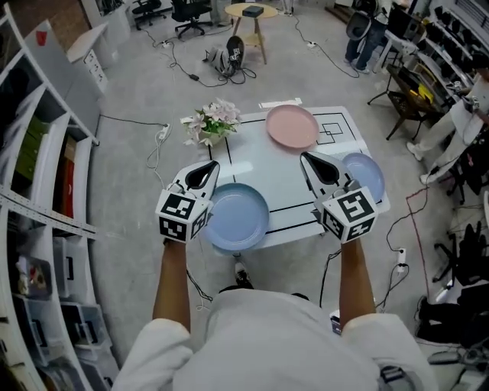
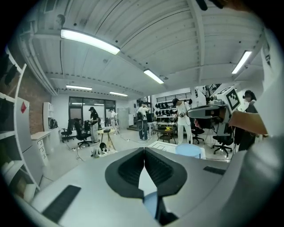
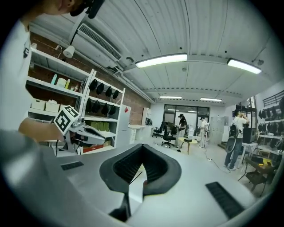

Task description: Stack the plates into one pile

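Left claw (image 1: pixel 210 168) and right claw (image 1: pixel 309 160) are both pinched shut and empty, probably hovering pre-grab, since the surface (image 1: pixel 294 195) has the big blue plate (image 1: pixel 237 218) at its near edge, pink plate (image 1: pixel 291 126) far edge, small blue plate (image 1: pixel 365 174) right edge, all unstacked.

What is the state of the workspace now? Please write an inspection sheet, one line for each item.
Surface: white table with black lines; no pile on it yet.
Job's things: pink plate at the far side; large blue plate at the near left corner; smaller blue plate at the right edge; all apart, none stacked.
Clutter: flower bunch at the far left corner; white strip at the far edge.
Grippers: left gripper and right gripper both shut, empty, above the table.
Cables: power strip with its cable on the floor at left.
Surroundings: shelves at left; round side table beyond; people far right.
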Action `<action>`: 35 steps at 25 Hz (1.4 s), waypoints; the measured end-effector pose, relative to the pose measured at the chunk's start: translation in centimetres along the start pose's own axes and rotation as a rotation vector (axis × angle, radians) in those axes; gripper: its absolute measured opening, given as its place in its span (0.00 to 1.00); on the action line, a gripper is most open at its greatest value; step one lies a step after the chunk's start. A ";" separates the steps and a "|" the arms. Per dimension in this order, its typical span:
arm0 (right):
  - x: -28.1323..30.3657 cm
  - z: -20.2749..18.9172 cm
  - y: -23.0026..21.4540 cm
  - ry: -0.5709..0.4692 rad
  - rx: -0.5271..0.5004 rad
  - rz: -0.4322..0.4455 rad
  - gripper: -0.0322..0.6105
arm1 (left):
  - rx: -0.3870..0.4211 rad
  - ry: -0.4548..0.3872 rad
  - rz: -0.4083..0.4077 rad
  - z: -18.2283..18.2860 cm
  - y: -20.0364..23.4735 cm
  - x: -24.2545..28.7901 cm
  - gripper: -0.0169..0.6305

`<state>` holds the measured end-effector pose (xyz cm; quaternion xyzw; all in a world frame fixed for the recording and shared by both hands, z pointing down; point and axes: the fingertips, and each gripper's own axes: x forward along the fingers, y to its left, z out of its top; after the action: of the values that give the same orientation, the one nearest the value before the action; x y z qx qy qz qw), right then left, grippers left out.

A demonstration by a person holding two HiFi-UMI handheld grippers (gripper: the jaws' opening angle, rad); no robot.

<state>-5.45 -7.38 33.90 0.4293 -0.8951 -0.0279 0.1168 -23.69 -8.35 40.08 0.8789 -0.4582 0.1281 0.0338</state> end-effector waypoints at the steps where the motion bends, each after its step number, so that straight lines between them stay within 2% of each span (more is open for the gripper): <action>1: 1.2 -0.3 0.1 0.003 0.000 0.006 0.07 | -0.020 0.011 0.009 -0.7 1.0 0.2 0.05; 5: 5.5 -2.1 1.0 -0.005 -0.011 0.021 0.07 | -0.156 0.037 0.056 -4.2 5.1 0.6 0.05; 8: 8.6 -4.1 1.9 0.087 -0.048 0.082 0.07 | -0.219 0.061 0.059 -7.0 6.6 1.0 0.05; 12: 12.3 -8.7 3.8 0.215 -0.025 0.220 0.07 | -0.288 0.135 0.111 -11.9 8.2 0.8 0.05; 15: 14.2 -12.3 4.0 0.283 0.007 0.292 0.07 | -0.353 0.198 0.139 -15.5 7.9 0.9 0.05; 20: 16.2 -18.4 4.1 0.412 0.040 0.364 0.08 | -0.441 0.324 0.184 -21.7 5.5 0.0 0.06; 22: 16.6 -20.7 4.7 0.478 0.039 0.407 0.21 | -0.480 0.377 0.223 -23.9 4.9 -0.7 0.06; 25: 16.6 -23.7 5.8 0.557 0.046 0.460 0.31 | -0.520 0.449 0.269 -26.7 3.9 -1.6 0.12; 27: 16.4 -25.4 6.3 0.596 0.058 0.477 0.35 | -0.535 0.483 0.268 -28.1 3.4 -1.8 0.24; 32: 15.3 -29.9 6.9 0.690 0.114 0.451 0.37 | -0.544 0.537 0.262 -30.4 3.0 -2.1 0.26; 35: 13.9 -32.3 7.3 0.744 0.217 0.411 0.36 | -0.520 0.579 0.229 -31.3 2.2 -2.2 0.26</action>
<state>-11.87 -11.96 68.91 0.2332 -0.8567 0.2466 0.3884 -32.80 -2.36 69.62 0.7121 -0.5416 0.2529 0.3681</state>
